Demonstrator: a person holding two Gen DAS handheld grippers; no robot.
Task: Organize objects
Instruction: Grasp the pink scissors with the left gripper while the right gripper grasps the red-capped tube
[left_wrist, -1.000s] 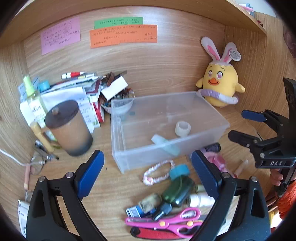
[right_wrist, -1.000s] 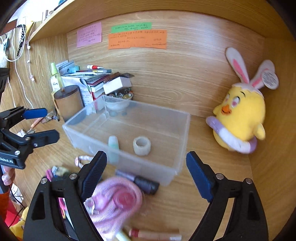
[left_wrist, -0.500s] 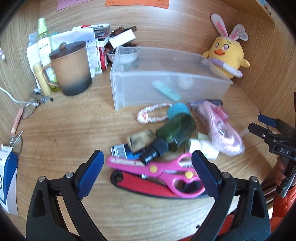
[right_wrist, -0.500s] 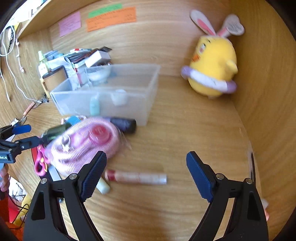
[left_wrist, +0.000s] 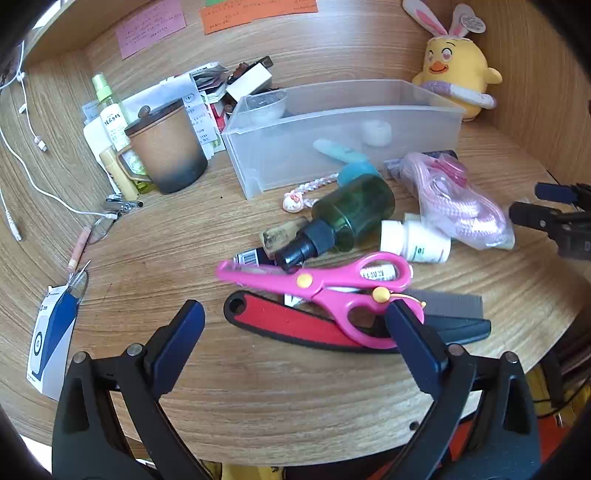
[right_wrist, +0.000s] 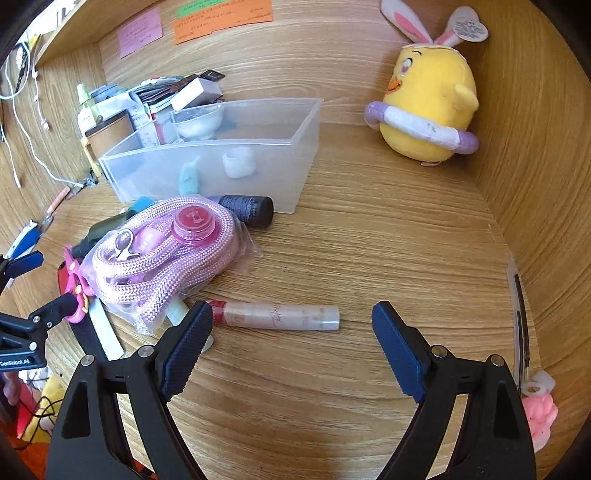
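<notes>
- Left wrist view: the left gripper (left_wrist: 293, 330) hangs over the near edge of the wooden desk (left_wrist: 155, 254), jaws spread wide with nothing between the pads. Just ahead lie the pink scissors (left_wrist: 332, 288), resting across a red-and-black handled tool (left_wrist: 295, 325).
- Behind the scissors lies a loose heap: a dark green spray bottle (left_wrist: 347, 218), a white bottle (left_wrist: 413, 242) and a bagged pink rope (left_wrist: 454, 199), all in front of the clear plastic bin (left_wrist: 280, 162).
- The bin already holds a pale blue tube (left_wrist: 340, 153) and a white tape roll (left_wrist: 376, 133); the rest of the loose items are still on the desk outside it.
- Right wrist view: the right gripper (right_wrist: 291, 332) also stands wide open and empty, with a red-capped slim tube (right_wrist: 275, 315) lying crosswise just beyond its fingertips, one end close to the left pad.
- Risk, left side: the scissors overlap the handled tool, so a closing grip may catch both, or nudge the scissors off it.
- Risk, right side: the tube is round and smooth; an off-centre pinch could roll it away or squirt it sideways into the rope bag.
- Risk, both: the two grippers work close together over one heap and could collide.
</notes>
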